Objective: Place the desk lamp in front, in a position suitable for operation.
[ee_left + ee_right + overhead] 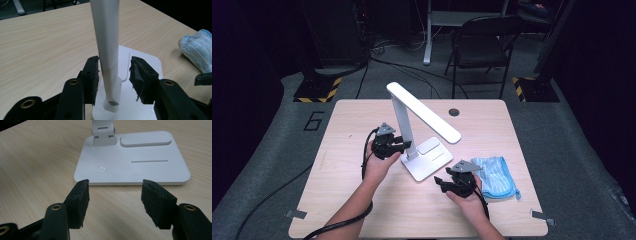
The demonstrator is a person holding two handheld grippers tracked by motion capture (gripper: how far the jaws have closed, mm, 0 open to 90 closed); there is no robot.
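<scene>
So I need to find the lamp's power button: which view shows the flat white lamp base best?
The right gripper view: the flat white lamp base lies unobstructed. The left gripper view hides most behind the stem; the high view shows it small.

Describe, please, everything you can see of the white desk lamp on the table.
The white desk lamp looks like matte plastic. Its flat rectangular base lies on the wooden table and carries a ribbed pad, a thin slot and a small power symbol. A hinged upright stem rises from the base, and a long head slopes down from its top. The left gripper brackets the stem: one pad touches it, the other stands apart. It appears unlit.
</scene>
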